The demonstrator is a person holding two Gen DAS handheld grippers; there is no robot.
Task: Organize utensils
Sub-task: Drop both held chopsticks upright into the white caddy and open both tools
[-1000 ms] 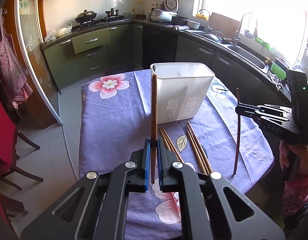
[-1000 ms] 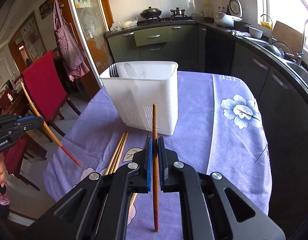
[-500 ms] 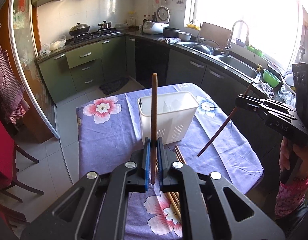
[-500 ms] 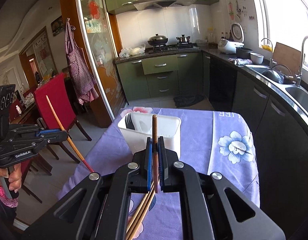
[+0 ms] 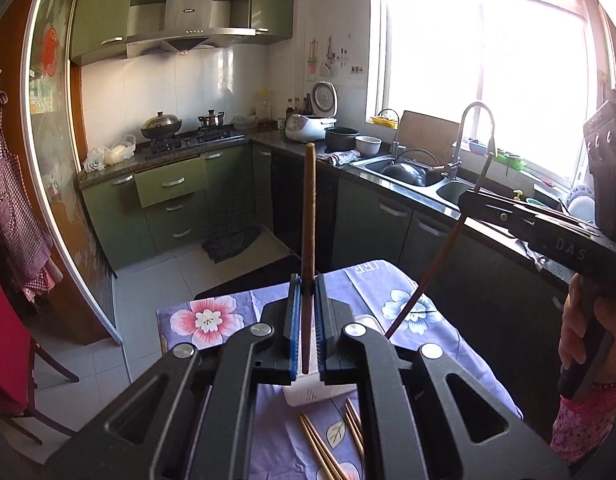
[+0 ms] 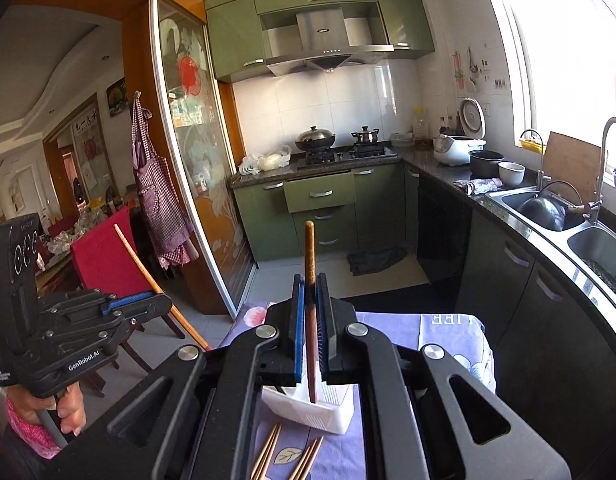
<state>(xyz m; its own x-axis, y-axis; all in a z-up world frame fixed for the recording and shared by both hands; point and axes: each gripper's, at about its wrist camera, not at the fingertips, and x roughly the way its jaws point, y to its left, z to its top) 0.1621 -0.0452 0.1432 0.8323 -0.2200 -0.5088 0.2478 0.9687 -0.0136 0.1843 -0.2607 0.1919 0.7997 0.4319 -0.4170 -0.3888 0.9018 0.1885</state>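
You're in a green-cabinet kitchen; table [image 5: 447,344] w/ purple floral cloth sits below. White utensil caddy [image 6: 327,414] stands on it, loose chopsticks [image 5: 321,452] lying just in front. Your left hand-held gripper [image 5: 306,328] pinches one chopstick [image 5: 308,216] upright; right hand-held gripper [image 6: 311,332] pinches another chopstick [image 6: 310,264], both raised above the caddy.

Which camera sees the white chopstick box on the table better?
The right wrist view. There the white box shows its rim, an inside corner and slotted front below the right tongs. In the left wrist view, the left tongs hide nearly all of it; only a bottom corner peeks out.
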